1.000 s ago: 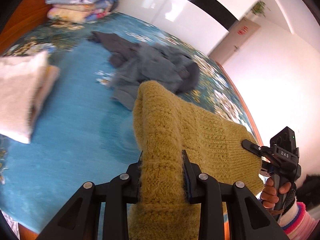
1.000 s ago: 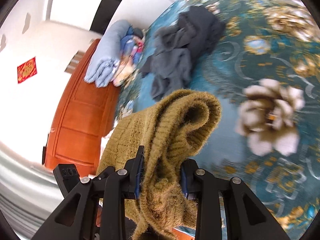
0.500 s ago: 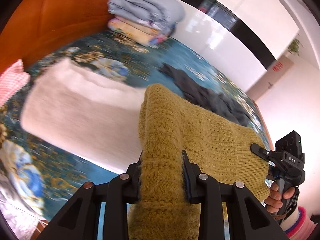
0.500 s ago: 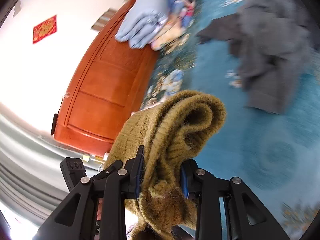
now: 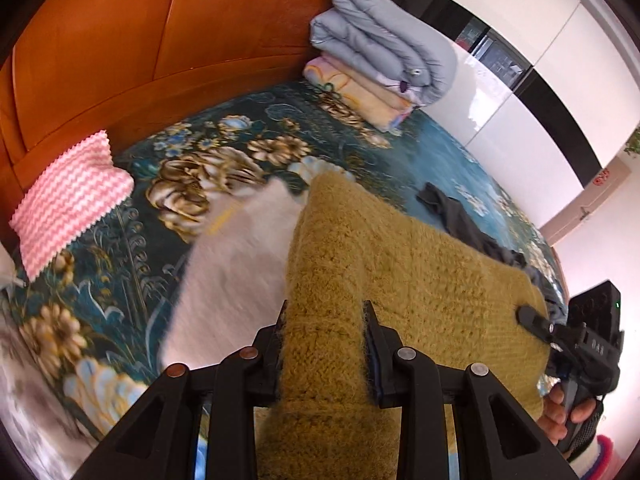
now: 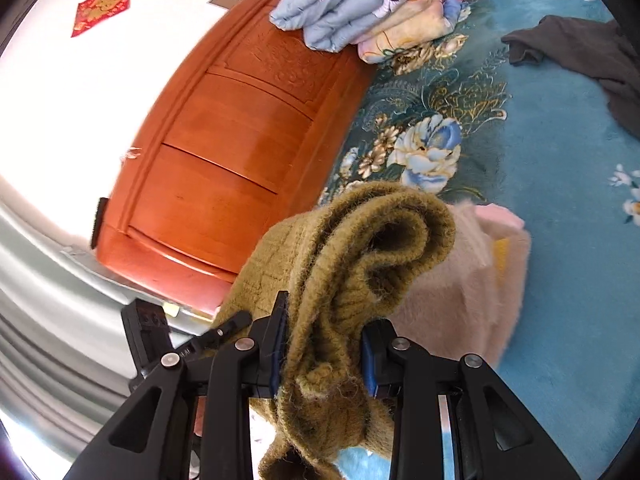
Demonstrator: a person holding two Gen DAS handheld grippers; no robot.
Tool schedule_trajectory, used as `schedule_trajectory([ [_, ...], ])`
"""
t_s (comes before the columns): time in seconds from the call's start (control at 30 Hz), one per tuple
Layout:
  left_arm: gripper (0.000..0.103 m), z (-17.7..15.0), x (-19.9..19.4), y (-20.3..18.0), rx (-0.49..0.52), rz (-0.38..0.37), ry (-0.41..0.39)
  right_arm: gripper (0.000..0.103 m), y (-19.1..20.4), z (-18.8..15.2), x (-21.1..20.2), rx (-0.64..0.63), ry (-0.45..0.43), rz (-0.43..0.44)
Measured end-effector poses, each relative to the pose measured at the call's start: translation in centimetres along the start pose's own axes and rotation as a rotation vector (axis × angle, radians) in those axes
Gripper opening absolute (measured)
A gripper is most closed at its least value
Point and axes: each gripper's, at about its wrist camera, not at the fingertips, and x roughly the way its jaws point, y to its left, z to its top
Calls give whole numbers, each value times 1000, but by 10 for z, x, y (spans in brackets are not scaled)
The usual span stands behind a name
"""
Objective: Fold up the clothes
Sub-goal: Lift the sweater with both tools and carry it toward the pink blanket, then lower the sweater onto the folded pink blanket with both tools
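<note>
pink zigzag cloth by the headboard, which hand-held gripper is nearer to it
Left. The pink cloth lies left of the left hand-held gripper; the right hand-held gripper holds the sweater's far end, farther away.

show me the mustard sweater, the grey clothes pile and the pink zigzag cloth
mustard sweater [image 5: 400, 272], left wrist view, on its flat knit panel
grey clothes pile [image 6: 592, 52], right wrist view, on its upper folds
pink zigzag cloth [image 5: 72, 200], left wrist view, on its middle

Folded pale sweater [image 5: 236, 272] blurred and half hidden behind mustard sweater [image 5: 384, 264], dark garment [image 6: 592, 56] cut off at frame edge
</note>
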Motion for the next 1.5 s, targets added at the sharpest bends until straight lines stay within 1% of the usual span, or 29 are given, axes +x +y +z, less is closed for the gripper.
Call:
schedule_trajectory([
  [0.13,30,16,21,15,-15,-17,-1,31,-8,-6,23,-19,-20,-61],
  [0.2,30,19,31,18,-11,-12,7,31,-17,-9,29,-17,-29,-90],
  [0.23,30,18,37,19,-9,-5,19,31,-22,-11,30,-11,-32,-105],
  [0.33,30,9,49,30,-41,-21,35,31,-46,-16,31,37,-35,-141],
  [0.43,33,-6,58,43,-101,-51,57,31,-67,-20,31,79,-32,-149],
  [0.47,38,-12,58,47,-120,-60,55,31,-72,-21,31,90,-31,-150],
  [0.5,47,-17,57,50,-144,-71,48,31,-75,-22,32,94,-29,-150],
  [0.57,59,-26,53,58,-187,-82,37,32,-81,-24,34,102,-26,-151],
  [0.67,63,-39,40,69,-237,-114,15,32,-89,-26,34,123,-28,-134],
  [0.77,68,-52,26,80,-288,-136,-20,32,-92,-25,34,123,-25,-124],
  [0.83,74,-61,22,86,-323,-145,-28,33,-93,-25,34,123,-23,-118],
  [0.87,77,-67,24,89,-343,-156,-20,33,-94,-26,35,128,-23,-113],
  [0.97,81,-83,30,98,-405,-185,3,33,-98,-28,34,145,-22,-95],
  [1.07,86,-98,40,107,-498,-232,13,34,-100,-29,34,154,-19,-85],
  [1.23,87,-117,54,114,-635,-360,34,34,-102,-27,35,161,-14,-77],
  [1.27,87,-119,56,114,-648,-371,37,34,-102,-27,35,164,-13,-74],
  [1.37,85,-118,50,111,-626,-346,-5,34,-103,-28,35,170,-12,-68],
  [1.43,80,-114,46,104,-599,-342,-26,34,-103,-28,35,170,-11,-66],
  [1.5,69,-106,44,96,-563,-298,-22,34,-104,-28,34,174,-11,-65],
])
